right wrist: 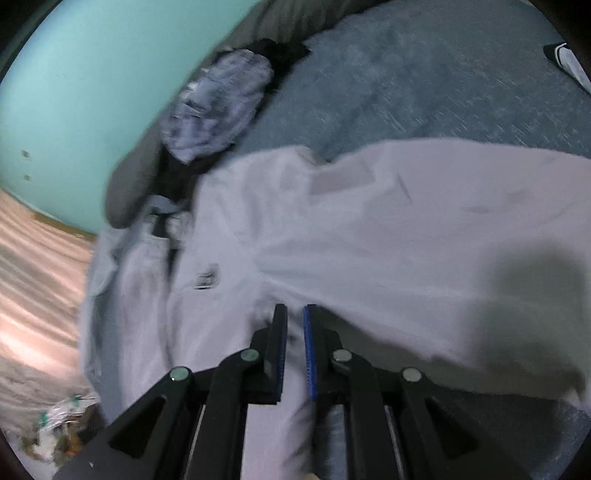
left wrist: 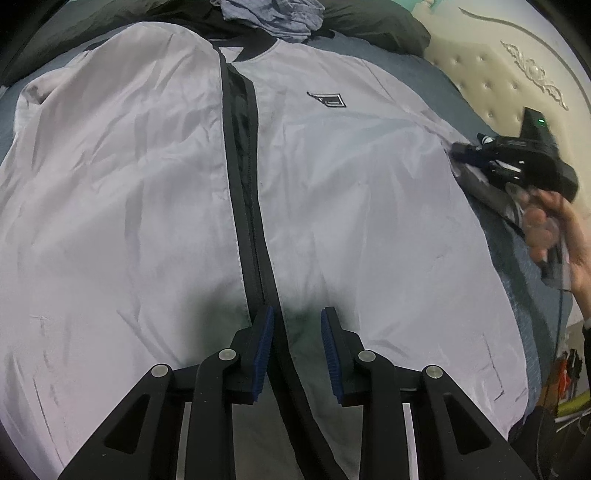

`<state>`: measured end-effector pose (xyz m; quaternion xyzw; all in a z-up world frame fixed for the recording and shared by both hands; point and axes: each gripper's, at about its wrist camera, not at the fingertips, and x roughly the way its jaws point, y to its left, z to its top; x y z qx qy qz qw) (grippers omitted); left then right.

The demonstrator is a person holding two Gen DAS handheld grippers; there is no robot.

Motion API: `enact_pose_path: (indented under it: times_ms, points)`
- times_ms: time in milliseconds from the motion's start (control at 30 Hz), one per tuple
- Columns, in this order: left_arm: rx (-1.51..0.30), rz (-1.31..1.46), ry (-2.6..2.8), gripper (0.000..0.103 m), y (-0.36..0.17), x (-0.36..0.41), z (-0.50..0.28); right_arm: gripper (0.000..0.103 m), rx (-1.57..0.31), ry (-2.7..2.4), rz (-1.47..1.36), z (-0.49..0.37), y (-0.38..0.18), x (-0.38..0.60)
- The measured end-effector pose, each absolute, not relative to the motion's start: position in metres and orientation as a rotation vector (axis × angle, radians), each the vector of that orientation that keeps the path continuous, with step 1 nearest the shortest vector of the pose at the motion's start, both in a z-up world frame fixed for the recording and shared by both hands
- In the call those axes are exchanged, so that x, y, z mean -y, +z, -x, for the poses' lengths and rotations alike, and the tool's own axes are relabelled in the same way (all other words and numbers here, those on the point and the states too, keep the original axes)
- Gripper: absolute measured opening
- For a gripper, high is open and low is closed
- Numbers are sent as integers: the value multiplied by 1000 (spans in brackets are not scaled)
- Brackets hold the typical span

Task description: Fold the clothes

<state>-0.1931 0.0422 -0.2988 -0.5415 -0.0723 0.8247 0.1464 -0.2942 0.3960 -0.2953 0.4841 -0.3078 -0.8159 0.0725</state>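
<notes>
Across the blue-grey bed (left wrist: 406,62), a pale lilac-grey zip-front jacket of thin, glossy fabric (left wrist: 351,192) lies spread front-up, collar toward the far pillows and hem toward the onlooker's side; its long axis follows the black zip band (left wrist: 243,184) that runs from collar to hem down the middle. The left gripper (left wrist: 297,325) hangs over the lower middle of the jacket, pointing steeply downward, its blue-padded jaws standing narrowly apart with the zip band running up between them; the pads do not appear to press on cloth, so it holds nothing. The right gripper (right wrist: 294,321), seen in the left wrist view at the jacket's right edge, at about chest height of the garment, has its jaws nearly closed, and pale fabric runs up between the pads; judging from that view it grips the sleeve or side edge, though the right wrist picture is blurred and the pinch itself cannot be made out sharply. A crumpled blue-grey garment (left wrist: 273,16) lies beyond the collar, well apart from both grippers, and a cream tufted headboard (left wrist: 491,85) bounds the bed on the right. The governing relation: the zip band is the fold axis, the right hand is the nearer to the free right side, and the likely next fold carries that side leftward across the axis while the left gripper stays over the centre line.
</notes>
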Motion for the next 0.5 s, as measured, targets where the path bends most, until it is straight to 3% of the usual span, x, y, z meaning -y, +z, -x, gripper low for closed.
enact_pose_path:
  times_ms: [167,400,500]
  points:
    - [233,1565,2354,29,-301,-40,193,7,973,-2536,-1594,286,-315,-424]
    - [224,1570,2352,29,-299,-41,194,6,1038,-2601,-1579,259,-296,-469]
    - [222,1576,2351,29,-300,-42,195,6,960,-2614,-1660,257,-296,-476]
